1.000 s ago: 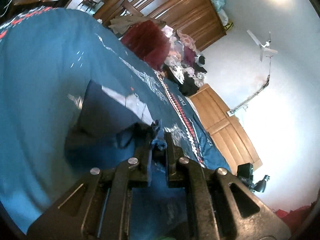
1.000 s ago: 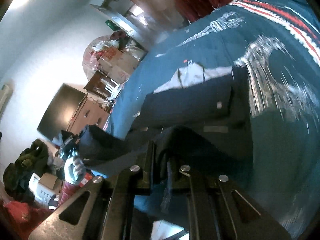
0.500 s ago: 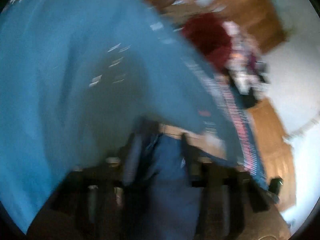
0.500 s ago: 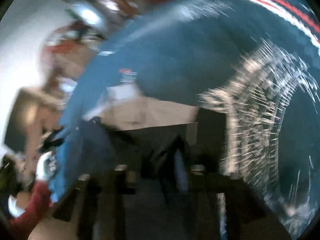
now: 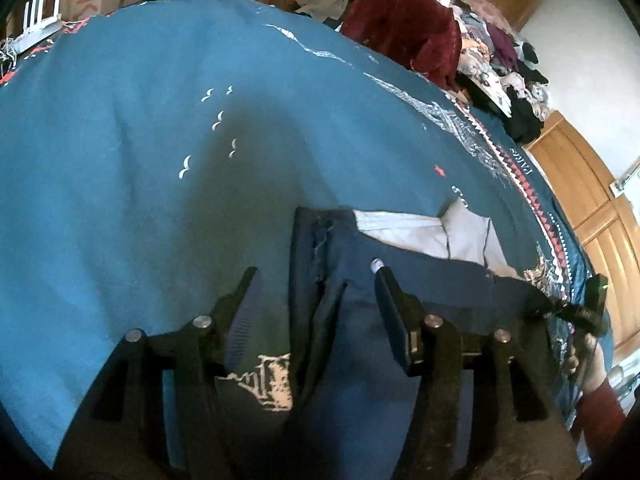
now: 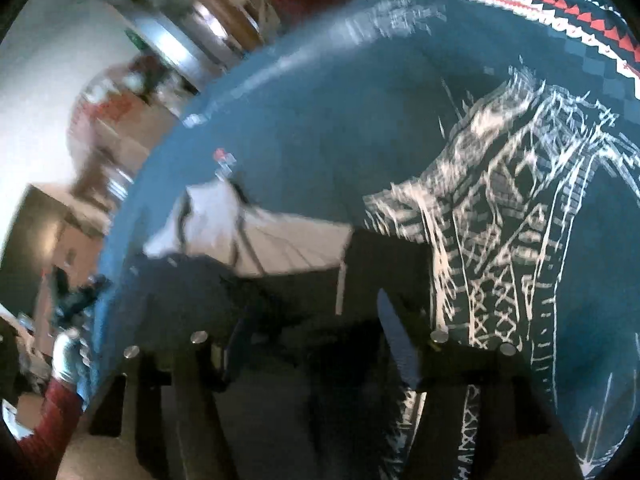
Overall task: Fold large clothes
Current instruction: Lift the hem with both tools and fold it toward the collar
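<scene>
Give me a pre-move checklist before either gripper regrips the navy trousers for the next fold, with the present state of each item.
1. Left gripper open: ok, fingers spread, nothing pinched.
2. Right gripper open: ok, fingers apart over dark cloth.
3. Navy trousers lying on the blue bedspread, not hanging: ok.
4. Waistband lying flat: not ok, the pale pocket lining is turned out and exposed.
5. Trouser edges lined up for the next fold: cannot tell, the grippers hide the near part and the right wrist view is blurred.
6. Bedspread beyond the trousers free of other items: ok; the pile of clothes sits at the far edge.
</scene>
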A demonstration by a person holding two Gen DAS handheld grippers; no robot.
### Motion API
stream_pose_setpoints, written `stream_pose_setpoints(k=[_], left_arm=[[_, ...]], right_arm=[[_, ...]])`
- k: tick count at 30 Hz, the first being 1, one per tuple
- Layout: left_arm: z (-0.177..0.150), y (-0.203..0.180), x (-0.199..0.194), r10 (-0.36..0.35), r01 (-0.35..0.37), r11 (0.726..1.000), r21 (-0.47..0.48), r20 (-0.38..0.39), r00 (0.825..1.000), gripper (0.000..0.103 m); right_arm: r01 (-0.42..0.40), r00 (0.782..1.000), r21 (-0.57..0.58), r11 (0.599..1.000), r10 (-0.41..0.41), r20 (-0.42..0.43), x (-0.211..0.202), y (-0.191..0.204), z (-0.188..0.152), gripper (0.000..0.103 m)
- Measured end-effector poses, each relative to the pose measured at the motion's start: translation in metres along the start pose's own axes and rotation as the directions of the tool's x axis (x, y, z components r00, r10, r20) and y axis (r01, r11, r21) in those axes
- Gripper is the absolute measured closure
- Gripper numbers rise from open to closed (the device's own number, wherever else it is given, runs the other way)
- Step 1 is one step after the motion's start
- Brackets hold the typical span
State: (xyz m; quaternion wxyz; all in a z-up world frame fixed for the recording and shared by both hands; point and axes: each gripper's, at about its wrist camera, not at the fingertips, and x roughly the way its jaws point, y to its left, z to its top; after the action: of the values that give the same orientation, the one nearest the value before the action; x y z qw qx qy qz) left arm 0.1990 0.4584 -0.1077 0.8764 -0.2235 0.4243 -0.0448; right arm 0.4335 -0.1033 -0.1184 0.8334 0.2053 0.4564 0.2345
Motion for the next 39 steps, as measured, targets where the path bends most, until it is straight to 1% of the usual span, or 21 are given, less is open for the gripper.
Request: stream_pose_setpoints(k=[2,4,6,8,10,13,15,18,22,23,24,25,27,29,30,31,33,34,36,37,39], left_arm=[[0.005,0.005,0.001,0.005,-0.005,1.0,-0.01,0.004,1.0,0.046],[0.013,0.006,0.006,0.015,-0.015,1.0,-0.018,0.006,1.0,0.046],[0.013,0.003,0.007,0.023,-0.023,0.999,-0.026,0.004,1.0,0.046],[0.012,0.003,0.007,0.027,-0.027,0.999,-0.026,0.004,1.0,0.046],[0.012,-0.002,0.01,0.026,-0.026,1.0,-0.009,0.0,1.0,0.046],[0.01,-0.01,0.015,0.049,-0.048,0.998,0.033,-0.014,0.999,0.046],[0.01,-0.014,0.018,0.066,-0.064,0.996,0.056,-0.021,0.998,0.046],[0.01,-0.021,0.022,0.085,-0.083,0.992,0.095,-0.023,0.996,0.046],[0.01,-0.031,0.031,0.122,-0.117,0.982,0.15,-0.027,0.992,0.046],[0.009,-0.032,0.036,0.159,-0.152,0.973,0.174,-0.03,0.987,0.045],[0.007,-0.031,0.045,0.25,-0.237,0.949,0.208,-0.038,0.968,0.045],[0.005,-0.028,0.051,0.307,-0.291,0.931,0.219,-0.045,0.951,0.044],[0.003,-0.019,0.048,0.324,-0.31,0.93,0.198,-0.043,0.945,0.043],[0.002,-0.022,0.03,0.391,-0.384,0.904,0.189,0.002,0.921,0.046],[-0.001,-0.031,0.013,0.383,-0.384,0.903,0.195,0.043,0.923,0.046],[-0.007,-0.042,-0.003,0.352,-0.36,0.911,0.199,0.079,0.933,0.046],[-0.031,-0.083,-0.032,0.237,-0.266,0.928,0.263,0.136,0.962,0.042],[-0.049,-0.109,-0.041,0.175,-0.213,0.924,0.319,0.144,0.974,0.038],[-0.079,-0.142,-0.045,0.098,-0.144,0.915,0.378,0.138,0.986,0.03],[-0.097,-0.159,-0.043,0.044,-0.084,0.911,0.404,0.109,0.993,0.027],[-0.126,-0.18,-0.031,0.015,-0.041,0.892,0.45,0.061,0.998,0.026]], right_arm=[[-0.068,0.995,0.023,0.997,0.066,0.073,-0.018,-0.003,0.001,0.035],[-0.095,0.985,0.047,0.994,0.087,0.152,-0.035,-0.01,0.004,0.032],[-0.09,0.981,0.079,0.993,0.075,0.181,-0.043,-0.022,0.004,0.026],[-0.055,0.989,0.096,0.994,0.041,0.142,-0.034,-0.031,0.002,0.026],[0.01,0.998,0.065,0.998,-0.014,0.061,-0.015,-0.031,-0.002,0.026],[0.052,0.998,0.0,0.999,-0.052,-0.028,0.009,-0.022,-0.01,0.027],[0.105,0.991,-0.062,0.993,-0.109,-0.073,0.029,-0.013,-0.016,0.027],[0.175,0.979,-0.124,0.977,-0.187,-0.085,0.046,-0.009,-0.024,0.031],[0.191,0.978,-0.133,0.973,-0.2,-0.061,0.048,-0.007,-0.025,0.04],[0.195,0.978,-0.133,0.972,-0.204,-0.055,0.048,-0.008,-0.025,0.041],[0.211,0.975,-0.138,0.968,-0.218,-0.038,0.048,-0.007,-0.024,0.042],[0.234,0.971,-0.14,0.962,-0.24,-0.022,0.05,-0.005,-0.02,0.043],[0.292,0.956,-0.13,0.947,-0.294,0.004,0.043,-0.003,-0.014,0.044],[0.323,0.946,-0.115,0.939,-0.321,0.04,0.021,0.006,-0.012,0.046],[0.319,0.948,-0.115,0.941,-0.314,0.057,0.009,0.013,-0.012,0.046],[0.314,0.949,-0.121,0.942,-0.306,0.08,-0.005,0.025,-0.017,0.046],[0.266,0.959,-0.146,0.953,-0.247,0.136,-0.036,0.057,-0.047,0.043],[0.246,0.964,-0.163,0.956,-0.224,0.142,-0.043,0.072,-0.064,0.039],[0.218,0.973,-0.224,0.95,-0.194,0.125,-0.043,0.109,-0.112,0.038],[0.218,0.974,-0.255,0.942,-0.194,0.114,-0.04,0.124,-0.135,0.038],[0.227,0.974,-0.321,0.919,-0.21,0.089,-0.026,0.154,-0.179,0.038]])
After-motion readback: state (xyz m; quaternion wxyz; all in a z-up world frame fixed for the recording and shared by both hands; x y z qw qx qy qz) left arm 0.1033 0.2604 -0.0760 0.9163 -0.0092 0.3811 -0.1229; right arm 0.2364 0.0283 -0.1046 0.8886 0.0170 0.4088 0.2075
